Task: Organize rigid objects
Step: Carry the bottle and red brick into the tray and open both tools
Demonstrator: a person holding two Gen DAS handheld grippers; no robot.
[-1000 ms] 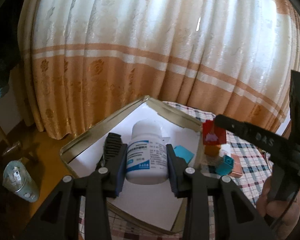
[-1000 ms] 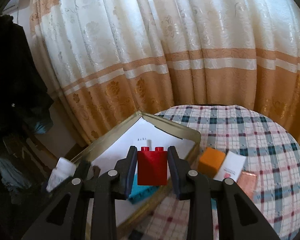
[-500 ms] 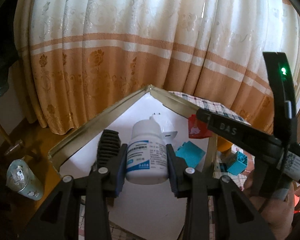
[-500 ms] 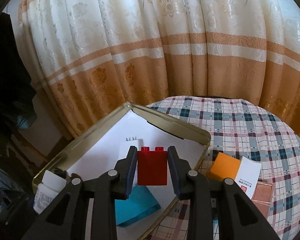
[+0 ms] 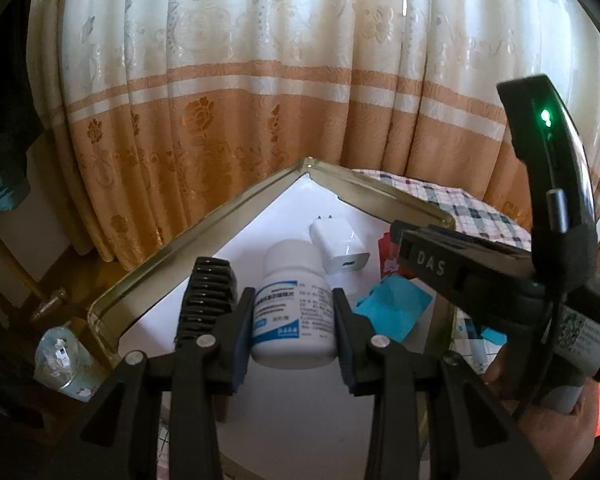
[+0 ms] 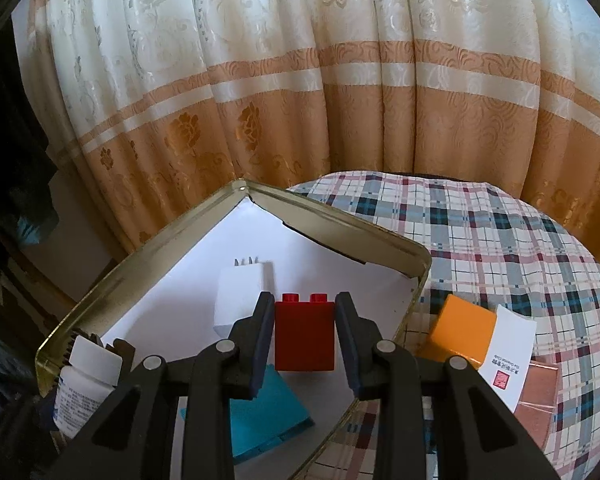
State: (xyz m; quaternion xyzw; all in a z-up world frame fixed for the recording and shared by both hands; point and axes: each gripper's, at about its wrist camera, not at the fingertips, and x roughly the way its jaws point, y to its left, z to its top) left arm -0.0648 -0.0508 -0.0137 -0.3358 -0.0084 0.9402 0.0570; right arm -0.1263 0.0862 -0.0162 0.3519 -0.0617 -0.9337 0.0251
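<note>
My left gripper (image 5: 293, 322) is shut on a white pill bottle (image 5: 294, 316) with a blue label, held above a gold metal tin (image 5: 188, 248) lined with white paper. My right gripper (image 6: 304, 334) is shut on a red toy brick (image 6: 305, 338), held over the same tin (image 6: 332, 220). Inside the tin lie a white charger plug (image 5: 340, 250), also in the right wrist view (image 6: 238, 300), a teal box (image 5: 394, 312), also in the right wrist view (image 6: 266, 416), and a black comb (image 5: 206, 292). The bottle shows in the right wrist view (image 6: 86, 384) at the tin's left corner.
The tin rests on a round table with a plaid cloth (image 6: 500, 240). An orange box (image 6: 460, 328), a white card (image 6: 508, 360) and a copper-coloured box (image 6: 536, 392) lie right of the tin. A cream and orange curtain (image 6: 300, 100) hangs behind. A jar (image 5: 62, 356) stands on the floor at left.
Both grippers have moved forward over the tin with bottle and brick still held. The right gripper has swung further in from the right, and the charger plug has come into view.
</note>
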